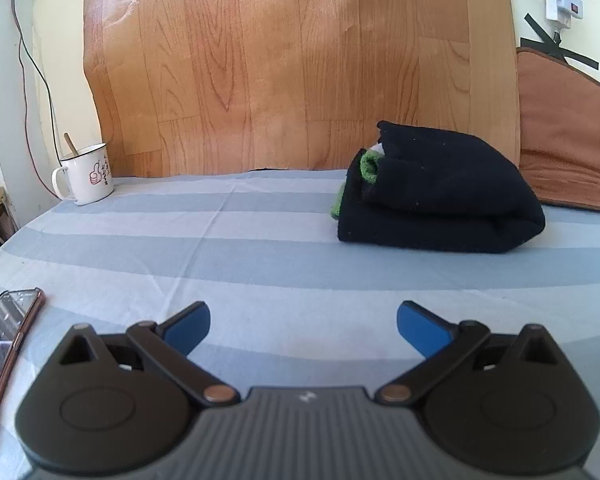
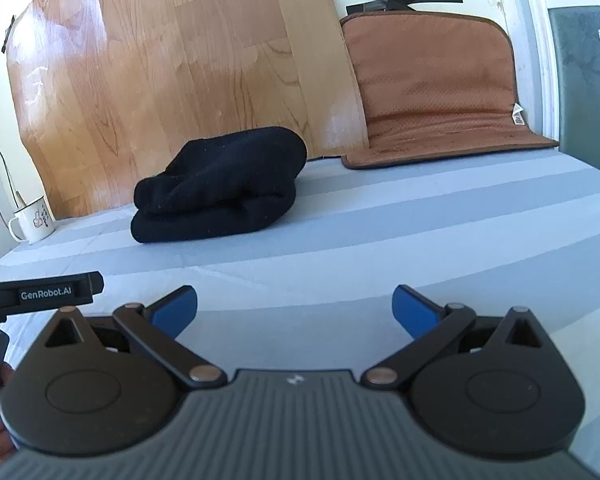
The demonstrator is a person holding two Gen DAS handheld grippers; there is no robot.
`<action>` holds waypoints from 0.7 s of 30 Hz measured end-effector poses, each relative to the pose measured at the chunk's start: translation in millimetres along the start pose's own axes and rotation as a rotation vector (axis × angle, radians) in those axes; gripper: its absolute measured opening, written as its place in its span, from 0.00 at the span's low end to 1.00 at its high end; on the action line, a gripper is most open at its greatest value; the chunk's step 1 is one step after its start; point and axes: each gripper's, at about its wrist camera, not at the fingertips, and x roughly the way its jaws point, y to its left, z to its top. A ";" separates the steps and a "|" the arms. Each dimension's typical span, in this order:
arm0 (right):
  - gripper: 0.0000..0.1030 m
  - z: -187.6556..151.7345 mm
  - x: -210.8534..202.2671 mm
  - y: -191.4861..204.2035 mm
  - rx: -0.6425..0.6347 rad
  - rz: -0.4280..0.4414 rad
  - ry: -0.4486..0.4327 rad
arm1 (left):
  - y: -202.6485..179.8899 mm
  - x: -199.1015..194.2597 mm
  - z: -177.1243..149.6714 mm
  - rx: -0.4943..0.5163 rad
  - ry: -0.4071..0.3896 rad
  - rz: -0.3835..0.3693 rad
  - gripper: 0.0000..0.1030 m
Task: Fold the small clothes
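Striped blue-grey cloth covers the table (image 1: 260,240), which fills most of both views and runs back to a wood-grain sheet (image 1: 280,60) propped against the far wall. On the far right a brown padded mat (image 2: 432,92) leans up that wall with its lower edge lying on the cloth. Next in size is the black garment (image 1: 440,200), which sits toward the far right of the table in the left wrist view and toward the far left in the right wrist view, so it lies between the two tools and well apart from both. It is already doubled over into a compact, thick bundle, with a strip of green and white showing inside its open left end. That suggests the folding of this piece is done or very nearly so; what may remain is only tidying or setting it aside, and no other unfolded clothes are visible in either view. The left tool (image 1: 303,326) hovers low over the near part of the table with its blue pads spread wide and nothing between them. The right tool (image 2: 295,314) is likewise spread and empty. A white enamel mug (image 1: 86,180) stands at the far left, and a phone (image 1: 4,344) lies at the near left edge.
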 end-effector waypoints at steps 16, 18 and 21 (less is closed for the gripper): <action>1.00 -0.4 -2.1 -1.5 0.028 -0.008 -0.024 | -0.3 -3.4 -1.2 0.017 -0.020 -0.018 1.00; 1.00 -0.4 -2.1 -1.7 0.030 -0.008 -0.024 | 0.3 -3.3 -0.9 0.014 -0.019 -0.020 1.00; 1.00 -0.4 -2.9 -1.8 0.032 -0.009 -0.026 | 1.4 -3.8 -1.0 0.009 -0.020 -0.025 1.00</action>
